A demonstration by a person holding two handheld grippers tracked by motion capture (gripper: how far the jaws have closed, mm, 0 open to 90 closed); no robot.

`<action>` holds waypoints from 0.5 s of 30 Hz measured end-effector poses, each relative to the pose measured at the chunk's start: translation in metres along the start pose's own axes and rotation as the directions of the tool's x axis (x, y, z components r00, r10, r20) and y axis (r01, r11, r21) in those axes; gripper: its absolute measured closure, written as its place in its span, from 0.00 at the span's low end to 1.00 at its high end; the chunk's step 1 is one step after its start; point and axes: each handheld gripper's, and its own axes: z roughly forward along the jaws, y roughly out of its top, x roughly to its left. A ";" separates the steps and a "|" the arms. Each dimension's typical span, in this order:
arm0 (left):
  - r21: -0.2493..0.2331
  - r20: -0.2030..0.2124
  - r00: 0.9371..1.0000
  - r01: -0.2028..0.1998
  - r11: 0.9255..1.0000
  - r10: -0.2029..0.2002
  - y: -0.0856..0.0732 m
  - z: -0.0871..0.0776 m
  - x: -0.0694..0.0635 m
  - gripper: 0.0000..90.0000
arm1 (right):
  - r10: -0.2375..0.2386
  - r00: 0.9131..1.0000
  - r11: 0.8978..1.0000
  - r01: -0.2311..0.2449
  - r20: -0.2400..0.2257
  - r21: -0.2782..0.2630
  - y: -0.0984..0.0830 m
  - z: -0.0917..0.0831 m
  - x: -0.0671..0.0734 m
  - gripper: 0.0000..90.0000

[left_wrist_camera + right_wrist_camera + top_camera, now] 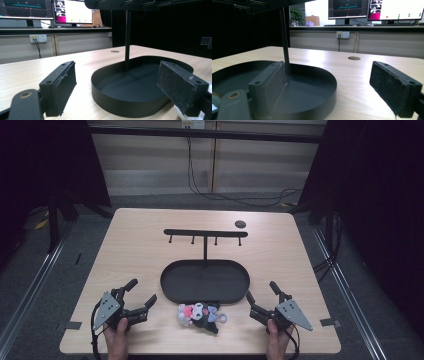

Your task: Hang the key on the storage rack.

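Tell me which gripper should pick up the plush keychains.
Probably left. The plush keychains lie slightly nearer the left gripper, whose open jaws angle toward them; the right gripper is open too, slightly farther off.

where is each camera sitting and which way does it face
High view: above the person's side, looking forward and down on the table; shows both hands, the left gripper, the right gripper, and plush toys before the black tray.
Left gripper view: rides low on the left gripper, looking across the tray to its post; own open jaws show.
Right gripper view: rides low on the right gripper, facing the tray and post; own open jaws show.
Shared: both gripper views show tray, post and monitors.
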 end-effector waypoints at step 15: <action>-0.001 -0.006 1.000 0.006 1.000 -0.006 0.000 0.000 0.000 0.17 | -0.021 0.998 0.998 0.025 -0.066 0.054 0.002 0.001 0.001 0.18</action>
